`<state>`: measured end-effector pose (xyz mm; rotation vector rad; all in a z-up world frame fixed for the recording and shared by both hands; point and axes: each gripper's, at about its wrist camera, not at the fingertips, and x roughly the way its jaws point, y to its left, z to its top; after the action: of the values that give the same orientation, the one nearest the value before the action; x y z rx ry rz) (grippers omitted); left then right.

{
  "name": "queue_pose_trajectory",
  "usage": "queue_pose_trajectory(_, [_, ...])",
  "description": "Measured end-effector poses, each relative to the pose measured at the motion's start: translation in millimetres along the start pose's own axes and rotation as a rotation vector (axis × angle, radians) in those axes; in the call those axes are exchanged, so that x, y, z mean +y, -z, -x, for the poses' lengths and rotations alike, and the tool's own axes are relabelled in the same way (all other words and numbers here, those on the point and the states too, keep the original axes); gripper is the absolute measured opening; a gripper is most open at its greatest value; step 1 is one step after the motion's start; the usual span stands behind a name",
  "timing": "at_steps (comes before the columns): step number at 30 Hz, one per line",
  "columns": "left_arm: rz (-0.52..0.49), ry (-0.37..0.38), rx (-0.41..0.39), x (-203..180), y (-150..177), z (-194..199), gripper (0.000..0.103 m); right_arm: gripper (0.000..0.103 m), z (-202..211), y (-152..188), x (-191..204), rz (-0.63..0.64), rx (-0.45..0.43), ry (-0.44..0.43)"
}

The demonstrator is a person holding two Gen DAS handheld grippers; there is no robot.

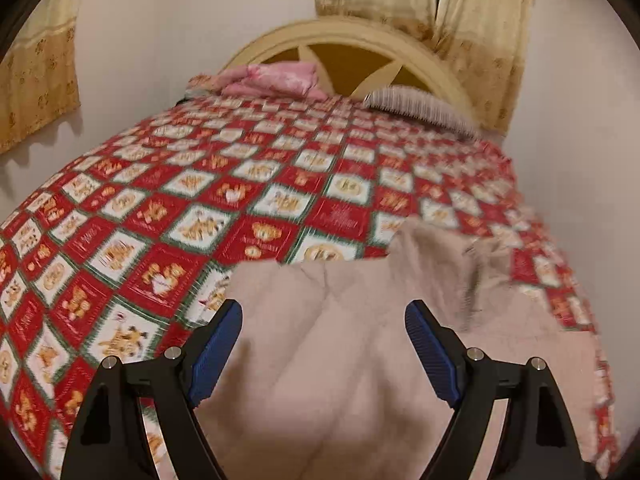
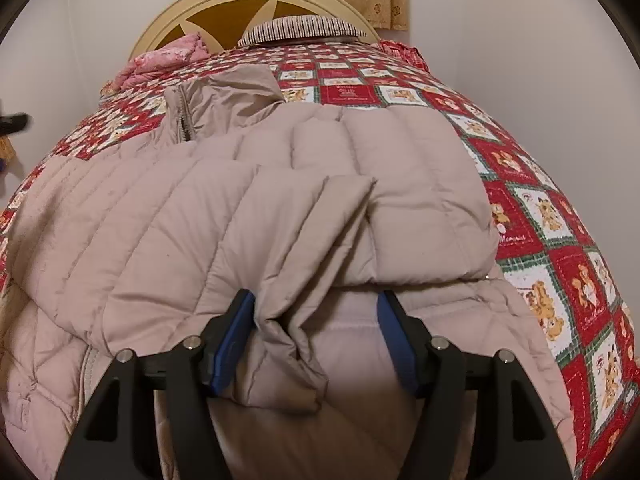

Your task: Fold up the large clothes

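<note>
A beige quilted puffer jacket (image 2: 248, 208) lies on the bed, one half folded over the other, with its collar and zipper (image 2: 182, 120) toward the headboard. My right gripper (image 2: 316, 336) is open, its jaws standing either side of a bunched sleeve cuff (image 2: 288, 344) at the jacket's near edge. In the left wrist view the jacket (image 1: 320, 360) fills the lower middle, blurred. My left gripper (image 1: 324, 356) is open and empty just above it.
The bed has a red, white and green patchwork cover (image 1: 200, 200). A pink folded quilt (image 1: 276, 78) and a striped pillow (image 1: 420, 106) lie by the rounded cream headboard (image 1: 352, 36). Tan curtains (image 1: 460, 8) hang behind. White walls flank the bed.
</note>
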<state>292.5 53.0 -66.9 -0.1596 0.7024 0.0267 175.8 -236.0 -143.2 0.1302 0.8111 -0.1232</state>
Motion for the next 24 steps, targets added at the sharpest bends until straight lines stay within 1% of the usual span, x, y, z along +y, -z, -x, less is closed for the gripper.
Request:
queue_pose_trajectory(2, [-0.029,-0.086,0.057,0.7,22.0,-37.3,0.084,0.067,2.8,-0.9,-4.2,-0.015,-0.003,-0.018])
queue_pose_trajectory(4, [-0.044,-0.12,0.085,3.1,42.8,-56.7,0.084,0.067,10.4,-2.4,-8.4,-0.03,-0.005,-0.035])
queue_pose_trajectory(5, [-0.035,-0.12,0.073,5.7,49.8,-58.5,0.084,0.067,16.6,-3.8,-10.1,-0.036,-0.015,-0.042])
queue_pose_trajectory(8, [-0.033,-0.121,0.045,4.2,48.8,-51.2,0.084,0.067,42.7,-21.8,-10.5,-0.029,-0.085,-0.047])
queue_pose_trajectory(10, [-0.026,-0.115,0.041,5.1,48.8,-51.0,0.084,0.067,56.4,-51.2,-4.2,-0.021,-0.138,-0.052])
queue_pose_trajectory(12, [0.002,-0.085,0.028,11.0,48.0,-47.9,0.084,0.077,54.0,-81.7,2.5,-0.03,-0.138,-0.085])
queue_pose_trajectory(14, [0.023,-0.063,0.02,14.7,47.6,-46.3,0.084,0.083,38.0,-123.2,9.9,-0.107,-0.126,-0.157])
queue_pose_trajectory(15, [0.03,-0.056,0.017,15.8,47.2,-46.2,0.084,0.085,29.4,-135.3,12.5,-0.133,-0.117,-0.18])
queue_pose_trajectory(16, [0.037,-0.051,0.014,17.0,46.8,-46.4,0.084,0.085,12.2,-153.9,19.3,-0.163,-0.094,-0.213])
queue_pose_trajectory(18, [0.048,-0.039,0.009,18.4,46.4,-46.4,0.084,0.085,-19.9,-182.5,30.0,-0.201,-0.051,-0.229])
queue_pose_trajectory(20, [0.064,-0.021,0.005,21.2,45.8,-46.5,0.084,0.085,-56.4,-208.0,43.4,-0.213,-0.004,-0.218])
queue_pose_trajectory(23, [0.095,0.005,0.004,26.0,44.5,-48.8,0.084,0.085,-108.2,-234.6,66.1,-0.184,0.072,-0.133])
queue_pose_trajectory(24, [0.101,0.01,0.005,27.1,44.2,-49.7,0.084,0.085,-117.8,-238.2,69.1,-0.181,0.089,-0.114])
